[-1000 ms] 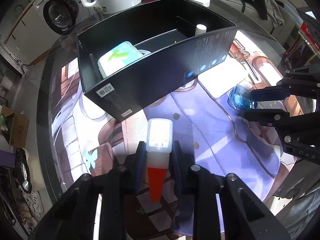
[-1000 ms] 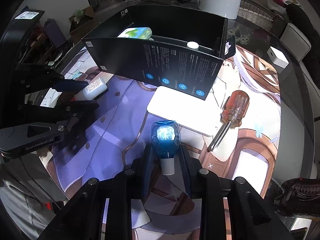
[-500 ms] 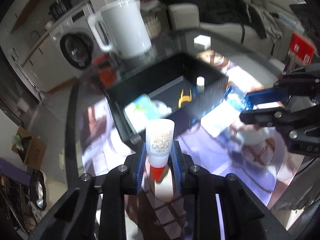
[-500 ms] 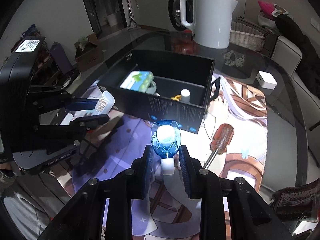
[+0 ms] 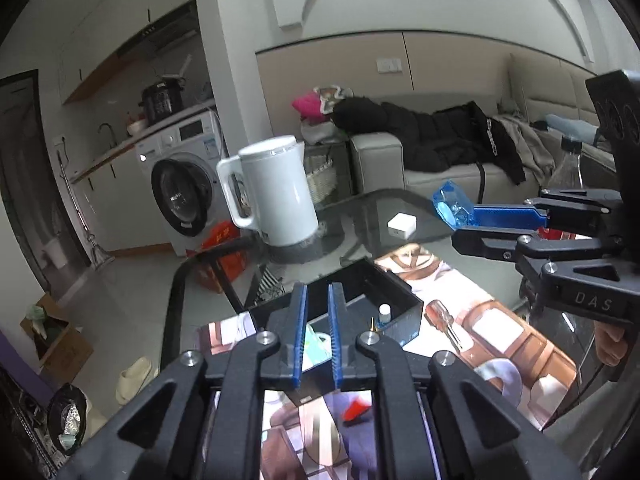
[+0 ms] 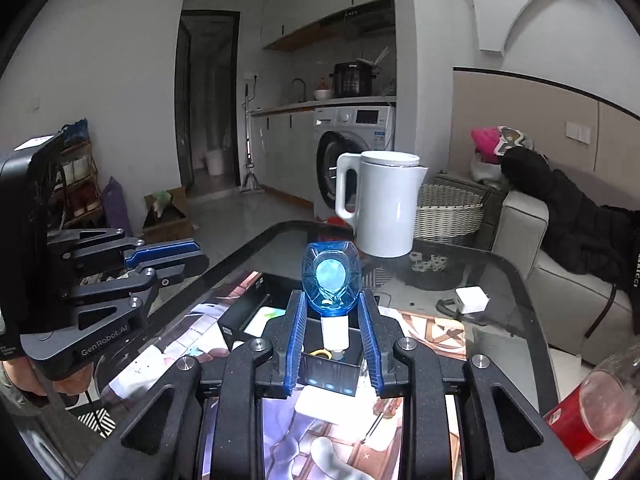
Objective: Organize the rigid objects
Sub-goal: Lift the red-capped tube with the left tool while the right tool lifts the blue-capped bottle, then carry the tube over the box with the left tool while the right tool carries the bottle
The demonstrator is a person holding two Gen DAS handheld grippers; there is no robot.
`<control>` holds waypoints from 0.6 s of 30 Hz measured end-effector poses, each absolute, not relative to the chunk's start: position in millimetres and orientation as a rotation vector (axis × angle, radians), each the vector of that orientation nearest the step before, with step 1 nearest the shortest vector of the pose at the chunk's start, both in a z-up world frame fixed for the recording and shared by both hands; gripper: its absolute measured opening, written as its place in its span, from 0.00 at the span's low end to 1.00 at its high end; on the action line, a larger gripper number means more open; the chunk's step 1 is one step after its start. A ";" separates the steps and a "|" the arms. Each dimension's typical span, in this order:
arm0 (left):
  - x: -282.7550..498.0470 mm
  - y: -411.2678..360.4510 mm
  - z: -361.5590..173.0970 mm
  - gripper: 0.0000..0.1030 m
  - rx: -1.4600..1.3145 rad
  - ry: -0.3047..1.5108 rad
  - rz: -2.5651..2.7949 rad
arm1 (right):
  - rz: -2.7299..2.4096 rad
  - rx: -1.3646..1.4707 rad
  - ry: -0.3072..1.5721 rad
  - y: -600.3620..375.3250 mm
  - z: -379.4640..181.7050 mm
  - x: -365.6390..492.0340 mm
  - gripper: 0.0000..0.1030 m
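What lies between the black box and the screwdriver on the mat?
Nothing: in the left wrist view only a narrow bare strip of mat separates the black box from the screwdriver.

The left gripper's fingers point(image 5: 298, 336) cover most of the box point(image 5: 394, 290), so what's in it is mostly a guess. A red thing point(image 5: 357, 411) on the mat peeks out between the arms, no clue what. The screwdriver point(image 6: 374, 426) tip barely shows under the right gripper point(image 6: 332, 344).

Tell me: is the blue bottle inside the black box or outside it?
Outside. The right gripper holds the blue bottle up in the air, pads clamped on its sides; the black box sits lower on the table.
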State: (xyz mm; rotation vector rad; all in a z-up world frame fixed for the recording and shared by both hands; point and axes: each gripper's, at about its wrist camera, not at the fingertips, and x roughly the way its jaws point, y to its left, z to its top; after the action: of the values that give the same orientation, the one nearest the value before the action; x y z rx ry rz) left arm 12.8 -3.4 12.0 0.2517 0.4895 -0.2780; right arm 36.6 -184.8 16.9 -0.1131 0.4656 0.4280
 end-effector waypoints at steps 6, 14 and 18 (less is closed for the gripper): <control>54.2 -0.3 -43.8 0.10 0.185 0.879 -0.306 | 0.465 -0.116 0.641 -179.6 -6.5 54.7 0.26; 24.7 -40.6 -76.2 0.44 0.322 1.022 -0.524 | 0.486 -0.119 1.060 -173.3 -69.6 79.0 0.26; -14.2 -63.0 -82.2 0.45 0.526 1.005 -0.721 | 0.510 -0.114 1.112 -180.6 -77.6 70.9 0.26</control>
State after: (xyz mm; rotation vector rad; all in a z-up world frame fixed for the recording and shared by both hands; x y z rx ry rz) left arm -14.2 -63.0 -82.2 0.5258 1.0052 -0.7210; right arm 70.9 -180.6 -77.6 -0.1136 1.1118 0.5098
